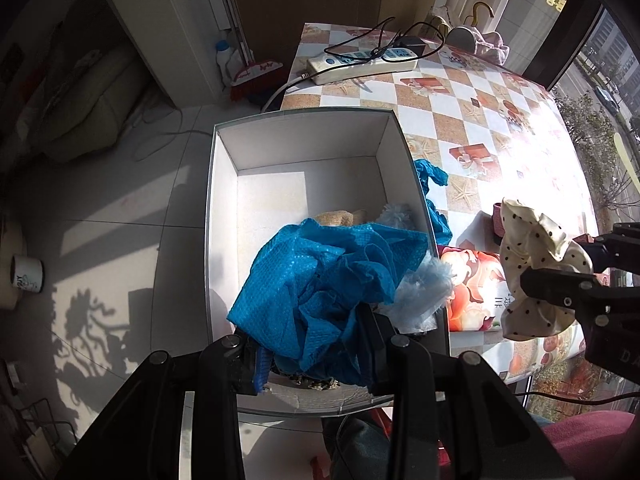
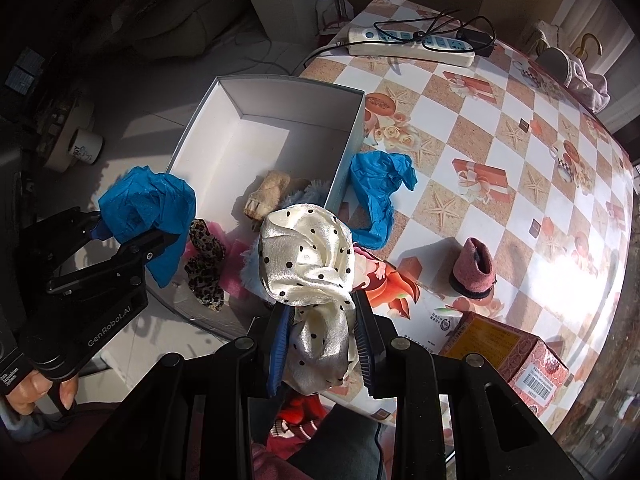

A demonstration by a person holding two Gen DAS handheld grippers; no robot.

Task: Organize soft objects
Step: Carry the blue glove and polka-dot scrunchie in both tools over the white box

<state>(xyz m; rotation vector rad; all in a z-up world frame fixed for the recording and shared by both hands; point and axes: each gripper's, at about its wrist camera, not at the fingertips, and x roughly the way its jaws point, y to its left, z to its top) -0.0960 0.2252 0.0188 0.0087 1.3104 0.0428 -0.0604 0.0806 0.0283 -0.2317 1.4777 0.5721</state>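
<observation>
The table [image 2: 500, 168] with its checked cloth carries a white box [image 2: 224, 128] at its left edge, and both hands are at the carrying stage of the tidy-up: each claw has a soft thing pinched and hanging over or beside the box, neither yet let go. The left gripper [image 1: 308, 340] is clamped on a crumpled blue cloth [image 1: 320, 276], which hangs above the near end of the box; the right gripper [image 2: 320, 344] is pressed tight on a cream dotted scrunchie [image 2: 308, 252], held over the box's near right corner and the table edge. The next move, as I judge it, calls for lowering each piece inside the walls and spreading the jaws there, the scrunchie first needing to come a little further left so it drops inside rather than on the rim. Inside the box, all at the near end, lie a tan plush piece [image 2: 268, 196], a leopard-print scrunchie [image 2: 206, 264], something pink [image 2: 236, 268] under it and a pale blue fluffy item [image 1: 420, 288]; the far half is bare. Still out on the table are a second blue cloth [image 2: 380, 196], just beside the box's right wall, and a small pink felt hat [image 2: 476, 264] well apart, near a brown carton [image 2: 508, 352]. A power strip [image 2: 408, 44] lies at the far edge.
</observation>
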